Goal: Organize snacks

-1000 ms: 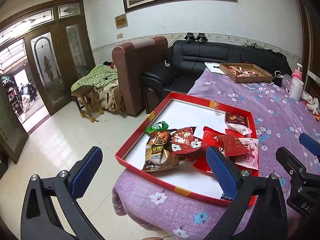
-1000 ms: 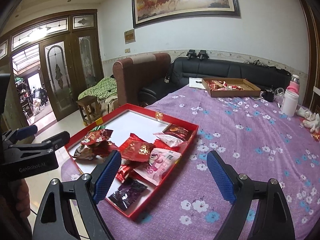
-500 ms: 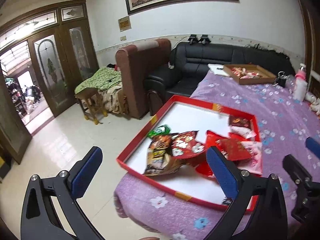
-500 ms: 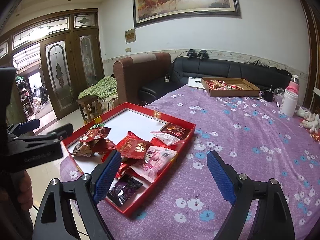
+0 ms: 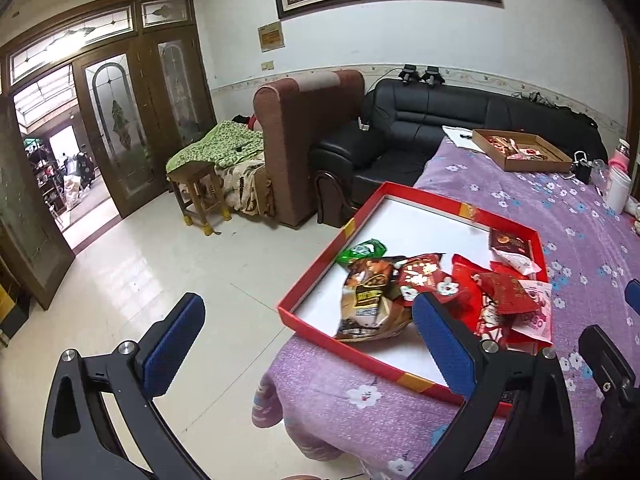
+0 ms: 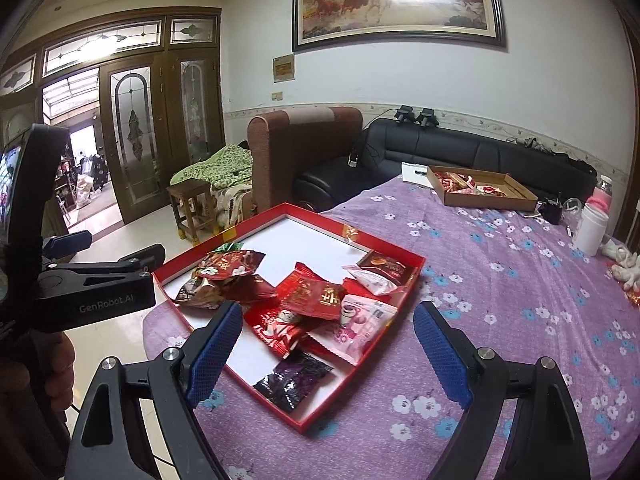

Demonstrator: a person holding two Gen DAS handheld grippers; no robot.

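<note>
Red tray (image 6: 404, 280) of snack packets (image 6: 316, 296) on the purple floral cloth (image 6: 520, 300) — both grippers empty, jaws wide apart.

Tray sat centre-frame in both views, holding red, brown, pink and green packets; a dark purple packet (image 6: 294, 380) showed only in the right view. Cardboard box (image 6: 482, 190) of snacks lay upper right. Left gripper (image 5: 308, 352) hovered at the tray's near left edge — right gripper (image 6: 328, 356) over its near corner.

The left gripper's finger (image 5: 442, 344) hides part of the red tray (image 5: 316, 284) (its near corner).
</note>
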